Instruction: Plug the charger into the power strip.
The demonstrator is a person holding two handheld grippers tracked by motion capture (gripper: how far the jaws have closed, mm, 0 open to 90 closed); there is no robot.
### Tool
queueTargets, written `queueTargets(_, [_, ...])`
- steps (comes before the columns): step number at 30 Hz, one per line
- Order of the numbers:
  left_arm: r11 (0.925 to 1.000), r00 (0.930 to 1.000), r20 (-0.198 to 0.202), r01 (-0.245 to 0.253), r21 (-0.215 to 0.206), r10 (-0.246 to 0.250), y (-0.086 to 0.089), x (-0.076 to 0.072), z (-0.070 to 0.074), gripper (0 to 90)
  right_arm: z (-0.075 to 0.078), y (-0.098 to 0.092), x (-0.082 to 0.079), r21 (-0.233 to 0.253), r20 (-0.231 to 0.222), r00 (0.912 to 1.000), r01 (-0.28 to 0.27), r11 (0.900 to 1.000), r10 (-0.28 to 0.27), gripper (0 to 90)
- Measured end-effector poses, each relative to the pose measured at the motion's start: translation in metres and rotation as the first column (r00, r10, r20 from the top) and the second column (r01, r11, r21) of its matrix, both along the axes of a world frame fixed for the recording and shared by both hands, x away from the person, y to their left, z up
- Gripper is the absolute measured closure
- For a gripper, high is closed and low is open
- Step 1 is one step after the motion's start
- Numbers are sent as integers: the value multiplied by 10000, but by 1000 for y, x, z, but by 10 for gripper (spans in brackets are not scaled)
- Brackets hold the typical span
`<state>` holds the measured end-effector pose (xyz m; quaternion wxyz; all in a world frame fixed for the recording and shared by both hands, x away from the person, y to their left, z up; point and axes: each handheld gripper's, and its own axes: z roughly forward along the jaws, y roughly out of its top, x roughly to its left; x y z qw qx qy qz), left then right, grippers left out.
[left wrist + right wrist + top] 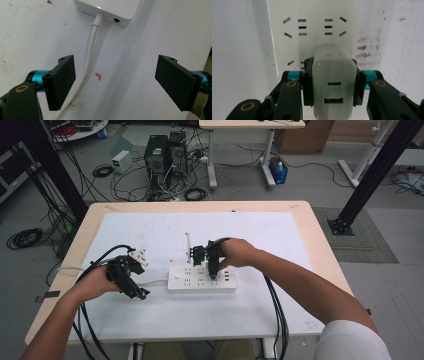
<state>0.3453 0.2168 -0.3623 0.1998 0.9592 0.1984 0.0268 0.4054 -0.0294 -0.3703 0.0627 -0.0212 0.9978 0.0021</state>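
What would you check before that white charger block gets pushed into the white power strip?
1. Grip: right gripper jaws clamp both sides of the white charger block: ok.
2. Position: block sits over the white power strip sockets: ok.
3. Prongs lined up with slots: hidden under the block: cannot tell.
4. Strip held steady: left gripper is open beside the strip's white cable, touching nothing: not ok.
5. Sockets ahead free: open slots visible: ok.
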Motion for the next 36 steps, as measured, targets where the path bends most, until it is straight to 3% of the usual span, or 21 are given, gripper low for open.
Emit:
queueTargets(1, [10000,10000,-5,9,15,-9,0,0,0,169,0,-1,0,-28,4,10000,-83,10000,83,628])
queueTargets(3, [10000,10000,6,-23,35,23,1,1,-1,169,0,-2,7,166,-398,9992,38,9999,-31,628])
queueTargets(6, [9999,10000,-4,59,111,-58,2,1,-1,169,0,-1,16,62,-969,9952,106,9999,-100,628])
queueTargets(8, [10000,10000,-42,-55,-7,55,1,0,-2,170,0,-1,13,147,-792,9969,30,9999,-18,628])
queueTargets(17, [10000,10000,-38,-68,15,68,2,0,-4,169,-2,-4,12,362,-799,9968,78,9993,-49,624])
queueTargets(21, [9999,9999,16,-109,18,109,2,-1,-4,169,-2,-10,14,915,-839,9964,-53,9958,130,609])
queueTargets(24, [9997,9997,88,-208,-91,209,3,-1,-3,170,-2,-14,13,1187,-1083,9941,170,9928,-41,368])
queueTargets(27, [9996,9995,170,-248,-158,251,4,-1,-2,169,5,-17,17,1665,-1440,9877,857,9823,-617,275])
queueTargets(29, [9994,9994,191,-284,-215,288,5,-1,-1,169,10,-17,21,2069,-1779,9780,1454,9675,-1089,200])
queueTargets(31, [9992,9992,218,-315,-250,320,6,-1,-1,169,15,-16,26,2062,-2248,9587,2215,9531,-1742,200])
queueTargets(33, [9986,9988,251,-400,-343,409,7,-2,-1,169,19,-18,28,2293,-2154,9550,2524,9401,-2039,200])
queueTargets(35, [9990,9990,272,-349,-294,357,8,-3,0,169,24,-21,29,2614,-2421,9473,2719,9261,-2098,199])
queueTargets(36, [9986,9987,305,-401,-339,411,9,-3,1,169,26,-23,30,2799,-2294,9494,2754,9197,-2145,199])
